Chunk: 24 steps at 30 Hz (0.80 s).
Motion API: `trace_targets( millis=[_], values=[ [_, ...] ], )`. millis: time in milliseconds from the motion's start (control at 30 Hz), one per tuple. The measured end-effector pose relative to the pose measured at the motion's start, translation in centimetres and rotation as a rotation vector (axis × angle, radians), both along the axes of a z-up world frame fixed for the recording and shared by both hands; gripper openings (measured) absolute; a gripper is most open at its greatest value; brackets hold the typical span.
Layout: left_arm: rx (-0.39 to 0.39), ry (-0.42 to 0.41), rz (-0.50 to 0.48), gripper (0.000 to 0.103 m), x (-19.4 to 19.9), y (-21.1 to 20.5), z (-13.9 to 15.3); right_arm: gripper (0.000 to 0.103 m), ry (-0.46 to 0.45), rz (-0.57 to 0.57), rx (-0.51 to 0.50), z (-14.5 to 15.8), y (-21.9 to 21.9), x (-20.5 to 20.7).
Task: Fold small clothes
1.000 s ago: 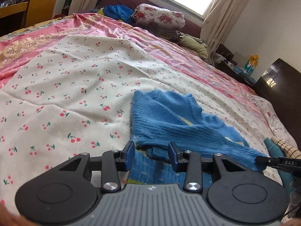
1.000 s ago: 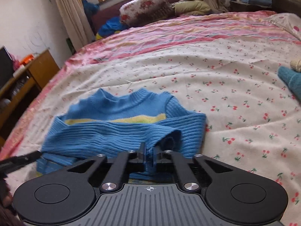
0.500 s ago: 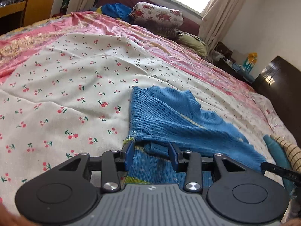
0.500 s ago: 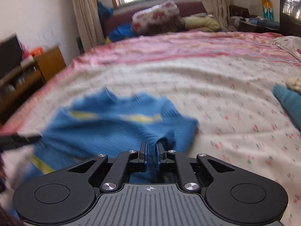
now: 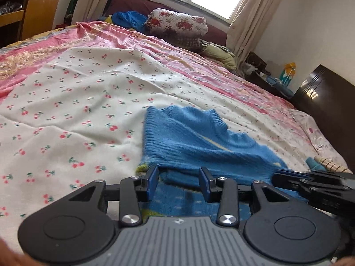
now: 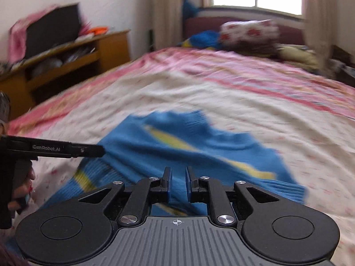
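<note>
A small blue knit sweater (image 5: pixel 188 141) with yellow stripes lies partly folded on the cherry-print bedspread (image 5: pixel 77 102). My left gripper (image 5: pixel 178 182) is open, its jaws wide apart over the sweater's near edge, holding nothing. My right gripper (image 6: pixel 177 182) has its jaws slightly apart with blue knit (image 6: pixel 177 155) between and below them; the view is blurred, and I cannot tell if they grip it. The right gripper also shows at the right of the left wrist view (image 5: pixel 310 181). The left gripper reaches in at the left of the right wrist view (image 6: pixel 55 149).
A folded teal and striped garment (image 5: pixel 321 163) lies at the bed's right edge. Pillows and a floral quilt (image 5: pixel 177 24) pile at the far end. A wooden shelf unit (image 6: pixel 66 59) stands left of the bed, a dark headboard (image 5: pixel 328 102) right.
My right gripper swung left across the sweater and its jaws parted slightly from shut. The sweater's folded layer shifted. My left gripper stayed open and moved little.
</note>
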<state>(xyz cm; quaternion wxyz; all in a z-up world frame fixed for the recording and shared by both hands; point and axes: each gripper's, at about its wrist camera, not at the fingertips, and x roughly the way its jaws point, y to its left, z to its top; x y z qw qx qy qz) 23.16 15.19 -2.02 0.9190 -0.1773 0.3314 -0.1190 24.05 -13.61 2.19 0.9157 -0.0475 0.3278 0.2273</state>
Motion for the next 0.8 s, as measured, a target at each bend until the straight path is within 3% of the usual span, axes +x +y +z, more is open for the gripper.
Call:
trace_targets(
  millis=[167, 233, 267, 333, 433, 500, 633, 733, 800],
  values=[
    [-0.040, -0.002, 0.008, 0.044, 0.3, 1.1, -0.2, 0.015, 0.098, 0.031, 0.092, -1.7, 2.3, 2.9],
    [-0.051, -0.010, -0.001, 0.045, 0.3, 1.3, -0.3, 0.015, 0.233, 0.050, 0.098, -3.1, 2.9, 4.0],
    [-0.056, -0.013, -0.005, 0.045, 0.4, 1.3, -0.3, 0.016, 0.274, 0.072, 0.100, -3.6, 3.1, 3.8],
    [-0.061, -0.011, -0.009, 0.045, 0.7, 1.1, -0.5, 0.015, 0.260, 0.110, 0.065, -3.3, 3.3, 2.7],
    [-0.050, 0.003, -0.040, 0.045, 1.2, 0.2, -1.0, 0.015, 0.385, 0.151, 0.143, -3.1, 2.9, 2.1],
    [-0.022, -0.003, -0.051, 0.045, 1.2, -0.6, -1.1, 0.015, 0.331, 0.159, 0.088, -2.1, 3.1, 1.1],
    [-0.017, -0.025, -0.063, 0.046, 1.5, -1.2, -0.9, 0.015, 0.212, 0.122, 0.133, 1.0, 2.3, 2.0],
    [-0.020, -0.031, -0.061, 0.046, 1.6, -1.2, -0.8, 0.015, 0.117, 0.068, 0.102, 2.1, 2.5, 4.5],
    [-0.011, -0.057, -0.058, 0.046, 1.3, -1.2, -0.5, 0.016, 0.122, 0.061, 0.065, 1.9, 3.2, 6.7]
  ],
)
